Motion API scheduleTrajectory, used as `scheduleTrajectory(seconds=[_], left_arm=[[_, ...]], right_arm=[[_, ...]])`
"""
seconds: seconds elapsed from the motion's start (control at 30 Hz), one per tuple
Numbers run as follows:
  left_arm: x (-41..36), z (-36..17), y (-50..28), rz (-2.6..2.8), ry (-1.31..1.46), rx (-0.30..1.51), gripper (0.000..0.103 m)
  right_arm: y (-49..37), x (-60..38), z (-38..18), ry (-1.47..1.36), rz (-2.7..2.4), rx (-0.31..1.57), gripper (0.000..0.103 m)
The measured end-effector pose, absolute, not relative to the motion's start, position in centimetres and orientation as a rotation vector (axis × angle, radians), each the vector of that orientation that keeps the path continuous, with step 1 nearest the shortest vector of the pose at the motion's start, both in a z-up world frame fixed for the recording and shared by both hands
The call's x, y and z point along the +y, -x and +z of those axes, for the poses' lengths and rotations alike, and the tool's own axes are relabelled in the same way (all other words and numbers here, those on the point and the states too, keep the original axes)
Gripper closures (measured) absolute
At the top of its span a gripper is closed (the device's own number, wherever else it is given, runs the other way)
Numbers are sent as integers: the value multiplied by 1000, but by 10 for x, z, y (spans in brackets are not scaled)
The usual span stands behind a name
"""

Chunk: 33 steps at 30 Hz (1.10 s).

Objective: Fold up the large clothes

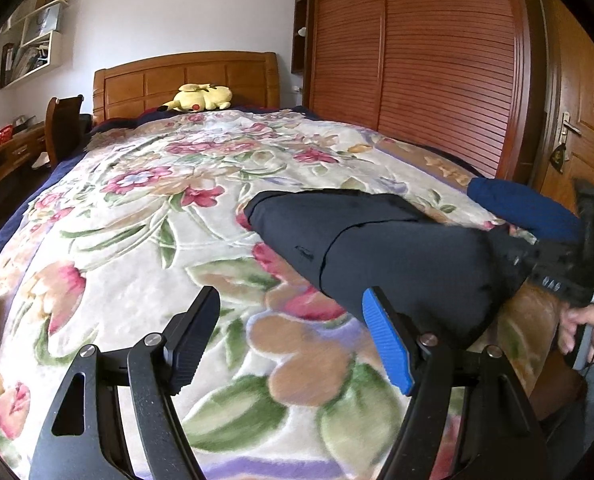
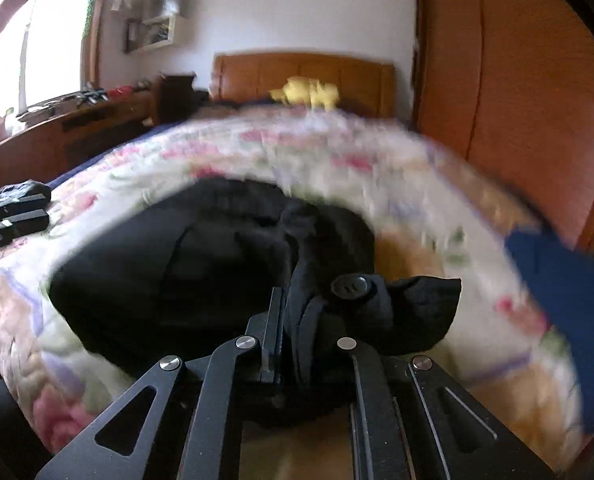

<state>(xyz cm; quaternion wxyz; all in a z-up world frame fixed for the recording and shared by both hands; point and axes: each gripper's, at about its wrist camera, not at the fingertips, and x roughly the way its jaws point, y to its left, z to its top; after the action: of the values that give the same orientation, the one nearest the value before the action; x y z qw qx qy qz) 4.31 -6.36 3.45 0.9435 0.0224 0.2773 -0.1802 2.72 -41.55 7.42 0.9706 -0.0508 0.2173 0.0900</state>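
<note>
Trousers, dark, lying on blanket toward near right part of bed, partly folded, one end reaching toward bed centre. R gripper clamping trousers at the waistband: jaws nearly together w/ bunched cloth pinched between them, button sitting just right of the pinch, loose flap of fabric sticking out further right. In L wrist view the same R gripper showing at far right edge, hand gripping its handle, trousers bulging up next to it. L gripper hovering over blanket w/ jaws standing wide, nothing between them; black pad on left, blue pad on right, blue pad just beside near edge of trousers, contact unclear. R wrist view smeared w/ motion blur, blanket pattern hard to read there. Blue cloth lying at right bed edge, beyond trousers. Yellow plush resting by headboard. Wardrobe w/ slatted doors standing right of bed, door w/ handle further right. Desk and chair sitting left of bed, wall shelf above.
</note>
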Motion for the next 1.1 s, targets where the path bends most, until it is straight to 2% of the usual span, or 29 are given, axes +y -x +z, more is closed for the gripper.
scheduleTrajectory(seconds=[0.23,0.37,0.5,0.8,1.1], left_arm=[[-89,43,-43,-403,-47,569,28],[-103,43,-47,-419,-52,579,28],[-118,36,-52,-432,-64,599,28],[-127,17,-51,-443,-103,631,28],[-128,-8,-51,-445,-153,702,28]], right_arm=[[-27,-422,76,83,205,449,94],[-21,-425,80,77,186,427,73],[-1,-425,82,58,181,362,45],[35,-425,86,22,193,233,43],[-5,-409,55,79,161,399,43]])
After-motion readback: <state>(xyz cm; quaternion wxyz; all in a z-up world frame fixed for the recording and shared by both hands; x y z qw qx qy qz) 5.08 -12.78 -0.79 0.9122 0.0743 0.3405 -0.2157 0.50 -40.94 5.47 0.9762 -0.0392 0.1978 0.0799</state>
